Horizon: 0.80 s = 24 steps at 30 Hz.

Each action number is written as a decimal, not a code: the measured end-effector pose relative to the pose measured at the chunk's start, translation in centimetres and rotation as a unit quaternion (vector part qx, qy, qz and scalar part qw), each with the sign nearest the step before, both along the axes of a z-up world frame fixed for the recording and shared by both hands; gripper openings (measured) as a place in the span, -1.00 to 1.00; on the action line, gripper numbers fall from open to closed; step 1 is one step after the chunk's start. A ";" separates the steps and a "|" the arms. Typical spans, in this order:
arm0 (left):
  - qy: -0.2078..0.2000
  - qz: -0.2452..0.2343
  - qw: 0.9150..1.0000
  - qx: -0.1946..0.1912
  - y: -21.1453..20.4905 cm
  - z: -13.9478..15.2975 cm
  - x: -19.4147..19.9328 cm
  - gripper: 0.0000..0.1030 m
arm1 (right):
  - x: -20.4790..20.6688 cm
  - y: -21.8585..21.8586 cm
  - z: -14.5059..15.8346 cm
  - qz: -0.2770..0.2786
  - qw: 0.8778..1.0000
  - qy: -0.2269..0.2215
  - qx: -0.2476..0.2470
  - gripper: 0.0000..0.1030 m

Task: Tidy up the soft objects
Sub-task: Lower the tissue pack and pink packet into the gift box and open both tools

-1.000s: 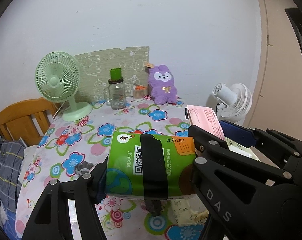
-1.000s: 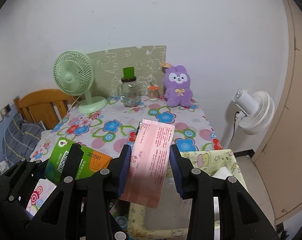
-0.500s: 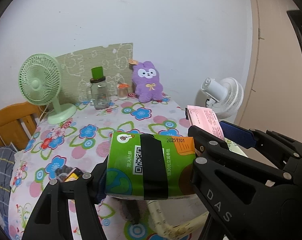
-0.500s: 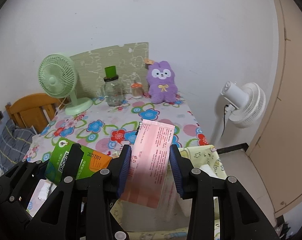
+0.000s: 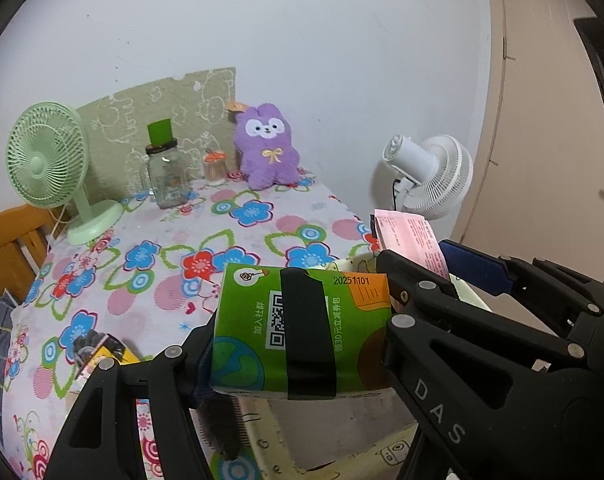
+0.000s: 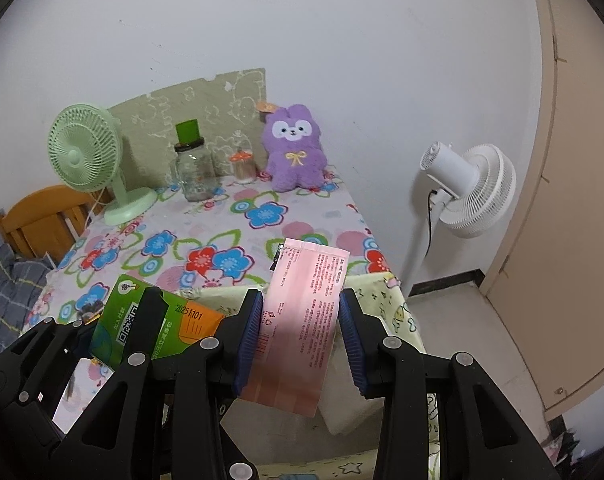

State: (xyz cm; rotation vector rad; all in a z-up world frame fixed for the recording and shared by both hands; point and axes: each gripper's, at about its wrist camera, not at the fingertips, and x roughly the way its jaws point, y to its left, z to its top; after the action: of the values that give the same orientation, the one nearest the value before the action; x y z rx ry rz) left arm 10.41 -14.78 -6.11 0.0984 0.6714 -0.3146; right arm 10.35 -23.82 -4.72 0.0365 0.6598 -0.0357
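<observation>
My left gripper (image 5: 302,336) is shut on a green tissue pack (image 5: 258,328) banded with black tape, held in the air over a pale yellow fabric bin (image 5: 334,452) at the table's near right edge. My right gripper (image 6: 300,340) is shut on a pink tissue pack (image 6: 306,320), held upright above the same yellow bin (image 6: 386,296). The left gripper with its green pack (image 6: 122,320) shows at the lower left of the right wrist view. A purple plush rabbit (image 5: 266,148) sits at the back of the flowered tablecloth (image 5: 150,256), against the wall.
At the table's back stand a green desk fan (image 5: 50,164), a glass jar with a green lid (image 5: 164,168) and a small orange-topped jar (image 5: 215,166). A white floor fan (image 6: 466,188) stands right of the table. A wooden chair (image 5: 6,248) is left.
Both grippers have moved to the right and slightly down with their packs, from over the tablecloth to over the yellow bin. The table objects have shifted left in both views.
</observation>
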 end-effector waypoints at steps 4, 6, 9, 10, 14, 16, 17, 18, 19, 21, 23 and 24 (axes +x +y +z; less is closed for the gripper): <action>0.015 -0.008 1.000 0.002 -0.7 -0.8 0.6 0.43 | 0.3 -0.7 -0.8 -0.008 1.000 0.009 0.002 -0.19; 0.022 -0.012 1.000 0.003 -1.0 -1.2 0.8 0.44 | 0.4 -1.1 -1.2 -0.012 1.000 0.014 0.004 -0.19; 0.030 -0.018 0.999 0.005 -1.3 -1.7 1.1 0.56 | 0.6 -1.5 -1.7 -0.017 1.000 0.020 0.006 -0.19; 0.030 -0.018 0.999 0.006 -1.4 -1.8 1.1 0.58 | 0.7 -1.6 -1.9 -0.018 1.000 0.022 0.007 -0.19; 0.032 -0.014 0.999 0.013 -1.4 -2.3 1.3 0.72 | 0.9 -1.9 -2.5 -0.018 0.999 0.030 0.007 -0.19; 0.034 -0.014 0.999 0.014 -1.3 -2.4 1.3 0.75 | 1.0 -1.9 -2.8 -0.017 0.999 0.034 0.009 -0.19; 0.036 -0.014 0.999 0.015 -1.2 -2.5 1.3 0.76 | 1.1 -1.9 -2.9 -0.015 0.999 0.035 0.010 -0.18; 0.037 -0.014 0.999 0.016 -1.1 -2.5 1.3 0.76 | 1.2 -2.0 -3.0 -0.013 0.999 0.037 0.012 -0.18; 0.037 -0.015 0.999 0.016 -1.1 -2.5 1.4 0.77 | 1.2 -2.0 -3.0 -0.012 0.999 0.038 0.013 -0.17; 0.036 -0.016 0.999 0.016 -1.1 -2.5 1.3 0.77 | 1.3 -1.9 -3.1 -0.010 0.999 0.041 0.014 -0.17; 0.033 -0.017 0.999 0.016 -0.9 -2.4 1.2 0.82 | 1.2 -1.8 -3.0 -0.007 0.999 0.039 0.015 -0.16; 0.033 -0.016 0.999 0.016 -0.8 -2.4 1.2 0.82 | 1.2 -1.7 -2.9 -0.005 0.999 0.038 0.014 -0.15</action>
State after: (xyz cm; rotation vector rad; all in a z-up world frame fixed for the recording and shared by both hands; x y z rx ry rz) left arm 11.61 -15.63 -8.48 0.1300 0.7416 -0.3399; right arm 11.51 -25.54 -7.63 0.0657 0.7363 -0.0385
